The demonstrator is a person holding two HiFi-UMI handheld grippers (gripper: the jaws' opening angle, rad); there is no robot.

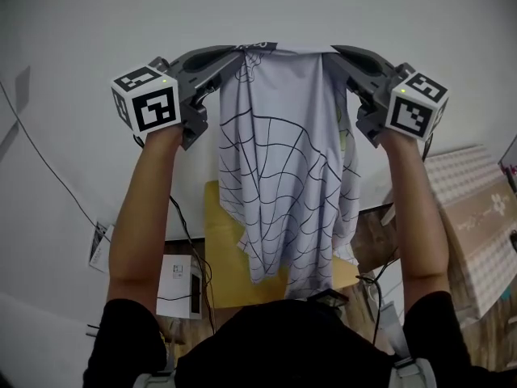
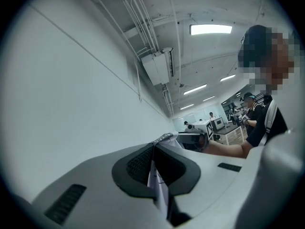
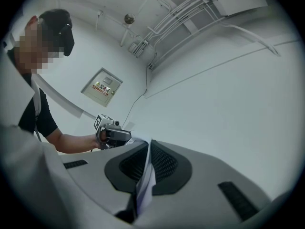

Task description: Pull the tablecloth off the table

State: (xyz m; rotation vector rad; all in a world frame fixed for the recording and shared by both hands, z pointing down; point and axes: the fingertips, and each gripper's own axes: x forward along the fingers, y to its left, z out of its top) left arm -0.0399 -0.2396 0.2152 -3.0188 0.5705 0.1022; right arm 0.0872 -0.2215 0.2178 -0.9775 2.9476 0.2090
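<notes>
The tablecloth point(image 1: 283, 176) is white with black web-like lines. It hangs in the air in loose folds, held up by its top edge between my two grippers. My left gripper point(image 1: 234, 55) is shut on the top left corner, and a strip of tablecloth point(image 2: 157, 185) shows pinched between its dark pads. My right gripper point(image 1: 335, 52) is shut on the top right corner, with the tablecloth's edge point(image 3: 144, 185) clamped in its pads. The grippers are level and about a cloth's width apart. The cloth's lower end hangs in front of my chest.
Behind the cloth is a plain white wall point(image 1: 73, 39) with a thin cable point(image 1: 48, 160) running down it. Below lie a yellow surface point(image 1: 222, 257), a white box point(image 1: 178, 285) and a patterned sheet point(image 1: 477, 208) at the right. Other people stand far off in the left gripper view.
</notes>
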